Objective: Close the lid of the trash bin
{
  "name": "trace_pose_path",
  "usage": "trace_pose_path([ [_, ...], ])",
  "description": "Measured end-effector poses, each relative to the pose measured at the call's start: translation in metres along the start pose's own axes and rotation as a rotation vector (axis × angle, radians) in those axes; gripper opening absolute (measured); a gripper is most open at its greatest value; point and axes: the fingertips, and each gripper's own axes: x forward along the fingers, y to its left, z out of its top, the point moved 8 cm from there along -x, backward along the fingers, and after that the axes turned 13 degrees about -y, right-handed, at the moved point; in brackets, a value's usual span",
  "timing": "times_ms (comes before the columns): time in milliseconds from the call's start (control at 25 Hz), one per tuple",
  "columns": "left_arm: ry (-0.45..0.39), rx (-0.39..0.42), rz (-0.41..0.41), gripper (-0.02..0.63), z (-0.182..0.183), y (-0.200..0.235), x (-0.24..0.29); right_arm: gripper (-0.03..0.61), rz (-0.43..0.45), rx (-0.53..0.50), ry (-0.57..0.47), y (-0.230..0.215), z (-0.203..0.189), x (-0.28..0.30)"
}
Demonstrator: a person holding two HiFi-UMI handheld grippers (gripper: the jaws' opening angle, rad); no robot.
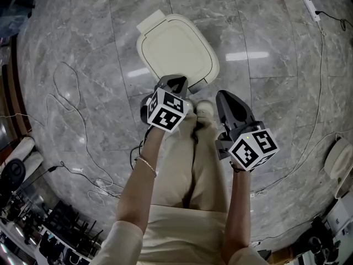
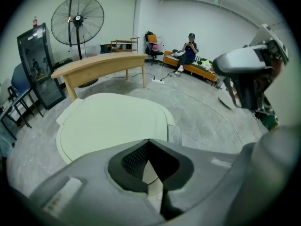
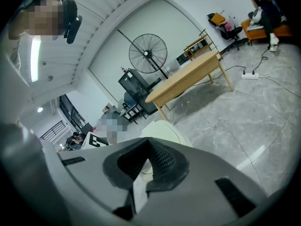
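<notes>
Grey marble floor, cables trailing. Cream rounded plastic trash bin (image 1: 213, 73) near feet, lid (image 1: 175, 48) flat. Left claw (image 1: 175, 83) pinched shut, empty, above near rim. Right claw (image 1: 223, 95) closed, empty. Lid probably light, stiff, smooth: press front edge.

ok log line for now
trash bin lid: down | left tongs: shut, empty, by its near edge | right tongs: shut, empty

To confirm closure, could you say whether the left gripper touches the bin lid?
Cannot tell: head view shows the left gripper covering the lid at its near edge, hiding any gap.
</notes>
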Motion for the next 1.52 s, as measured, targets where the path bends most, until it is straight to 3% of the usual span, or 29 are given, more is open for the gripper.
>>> trace_pose_path([
  [640,-0.019,-0.013,-0.001,0.023,0.013,-0.001,-0.019,0.005,0.006,-0.023,0.012,0.013,0.024,0.002],
  [1040,-0.110,-0.039,0.020,0.023,0.069,-0.010,-0.075,0.005,0.023,-0.102,0.055,0.048,0.069,-0.015],
  [1520,-0.237,-0.038,0.068,0.023,0.140,-0.036,-0.160,0.005,0.039,-0.168,0.019,0.080,0.142,-0.029],
])
